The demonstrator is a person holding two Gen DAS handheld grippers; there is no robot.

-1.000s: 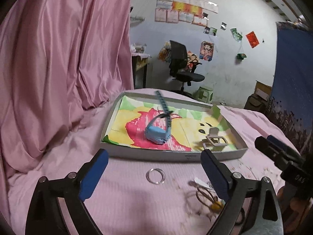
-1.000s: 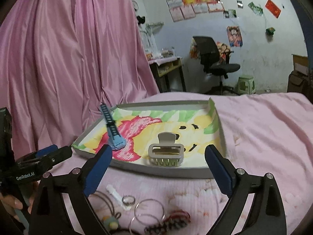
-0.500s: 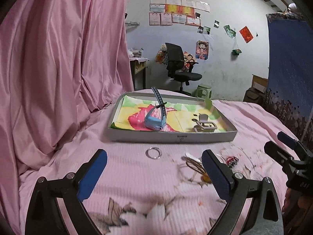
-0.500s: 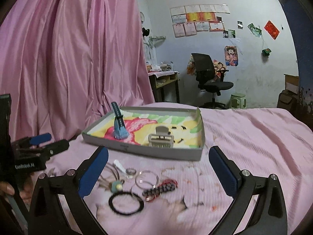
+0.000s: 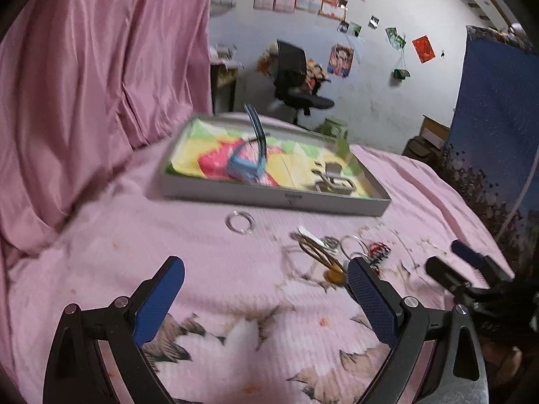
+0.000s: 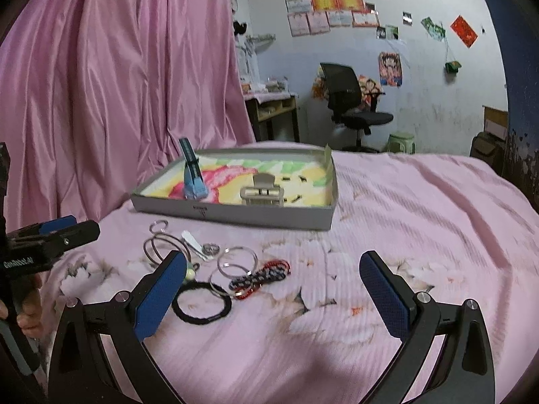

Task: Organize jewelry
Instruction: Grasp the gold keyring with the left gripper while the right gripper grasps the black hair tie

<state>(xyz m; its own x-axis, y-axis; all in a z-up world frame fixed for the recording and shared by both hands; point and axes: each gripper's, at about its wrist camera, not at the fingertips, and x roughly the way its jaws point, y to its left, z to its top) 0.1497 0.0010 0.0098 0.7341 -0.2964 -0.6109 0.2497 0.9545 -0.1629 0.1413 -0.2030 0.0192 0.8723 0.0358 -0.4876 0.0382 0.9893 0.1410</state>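
Left wrist view is showing my left gripper [image 5: 266,279] hanging wide apart over the pink bedspread [image 5: 235,303], holding nothing. Just past its right finger, a small pile of jewelry is lying on the cloth: a gold-colored hoop piece [image 5: 318,254] with a yellow bead, though the blur is making it hard for me to tell just what it is. A little farther out, a clear ring [image 5: 240,223] is sitting alone, near the front wall of the grey tray [image 5: 269,198]. Inside the tray, a blue watch [image 5: 249,165] is resting with its strap sticking up, and a beige hair claw [image 5: 333,181] is sitting to its right.

On the right wrist view, my right gripper [image 6: 273,277] is also spread wide and is holding nothing. Close to its left finger, a black hair tie [image 6: 202,301] is lying flat, touching two silver hoops [image 6: 235,266] and a red and dark braided bracelet [image 6: 259,277]. Beyond them, a small silver ring [image 6: 210,248] is sitting beside a white tag. At the far end, a black office chair [image 6: 350,101] is standing by the white wall.
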